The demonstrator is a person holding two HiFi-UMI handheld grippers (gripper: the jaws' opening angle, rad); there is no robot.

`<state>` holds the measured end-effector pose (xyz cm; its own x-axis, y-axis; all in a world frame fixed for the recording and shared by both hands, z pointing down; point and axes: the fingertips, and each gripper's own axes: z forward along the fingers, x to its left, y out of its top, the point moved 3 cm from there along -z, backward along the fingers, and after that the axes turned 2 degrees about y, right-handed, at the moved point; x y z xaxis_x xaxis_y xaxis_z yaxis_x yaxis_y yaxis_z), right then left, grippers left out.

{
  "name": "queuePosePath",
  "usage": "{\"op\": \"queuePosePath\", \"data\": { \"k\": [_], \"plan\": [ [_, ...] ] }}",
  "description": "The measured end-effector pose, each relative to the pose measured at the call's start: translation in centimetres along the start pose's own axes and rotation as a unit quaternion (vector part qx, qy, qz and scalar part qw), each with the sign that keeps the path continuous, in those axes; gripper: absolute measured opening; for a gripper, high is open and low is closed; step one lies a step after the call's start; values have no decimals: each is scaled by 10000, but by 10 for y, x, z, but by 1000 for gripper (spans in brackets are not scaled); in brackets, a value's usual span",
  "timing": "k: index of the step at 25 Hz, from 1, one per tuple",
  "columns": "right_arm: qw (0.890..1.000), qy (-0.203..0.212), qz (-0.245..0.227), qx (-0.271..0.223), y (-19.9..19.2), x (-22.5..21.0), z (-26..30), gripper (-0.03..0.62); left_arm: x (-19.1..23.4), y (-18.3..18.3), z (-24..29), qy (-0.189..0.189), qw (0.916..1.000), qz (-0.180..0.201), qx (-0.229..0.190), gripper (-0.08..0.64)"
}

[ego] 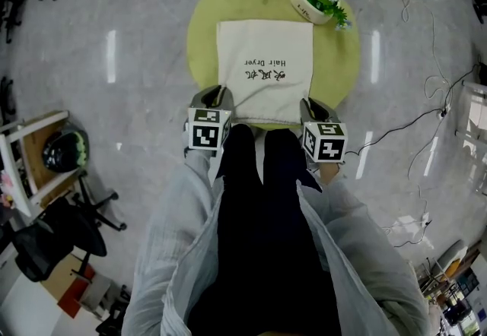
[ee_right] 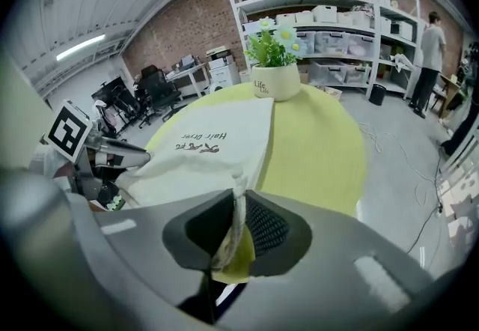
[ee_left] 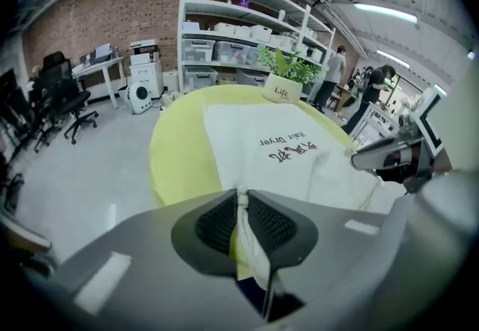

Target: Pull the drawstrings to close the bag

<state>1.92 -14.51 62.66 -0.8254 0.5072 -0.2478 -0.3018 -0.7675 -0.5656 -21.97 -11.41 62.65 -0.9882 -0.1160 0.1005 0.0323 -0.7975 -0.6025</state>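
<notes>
Left tongs (ee_left: 241, 198) clamp the left drawstring (ee_left: 245, 231); right tongs (ee_right: 238, 198) clamp the right drawstring (ee_right: 227, 240), at the 6 o'clock edge of the cloth bag (ego: 265, 61), which lies flat on the round yellow desk (ego: 199, 30).

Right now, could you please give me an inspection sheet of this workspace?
Surface: round yellow table.
Job's things: cloth bag lying flat, drawstring end toward the person.
Clutter: potted plant by the bag's far corner.
Grippers: left gripper shut on the left drawstring; right gripper shut on the right drawstring.
Cables: loose cables on the floor, off the table.
Surroundings: shelves, office chairs, brick wall, people standing far off.
</notes>
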Motion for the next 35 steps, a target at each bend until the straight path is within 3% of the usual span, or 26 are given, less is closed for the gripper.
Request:
{"op": "queuePosePath", "data": {
  "k": [5,12,17,24,28,35],
  "plan": [
    [9993,-120,274,-234,2,-2,-9,46,9,-2,-20,8,9995,-270,-168,54],
    [9935,-332,943,-539,0,-12,-28,41,33,-21,-47,191,9904,-1315,-390,54],
    [9924,-474,927,-660,-1,-16,-41,40,38,-28,-60,567,9868,-1468,-383,54],
    [9916,-827,630,-773,-3,-16,-54,38,48,-41,-72,1179,9754,-1823,-381,55],
    [9895,-1058,492,-848,-2,-17,-59,37,55,-45,-74,1442,9743,-1702,-325,55],
    [9895,-1321,-60,-586,-5,-18,-57,38,57,-43,-67,1621,9834,-793,-179,57]
  ]
}}
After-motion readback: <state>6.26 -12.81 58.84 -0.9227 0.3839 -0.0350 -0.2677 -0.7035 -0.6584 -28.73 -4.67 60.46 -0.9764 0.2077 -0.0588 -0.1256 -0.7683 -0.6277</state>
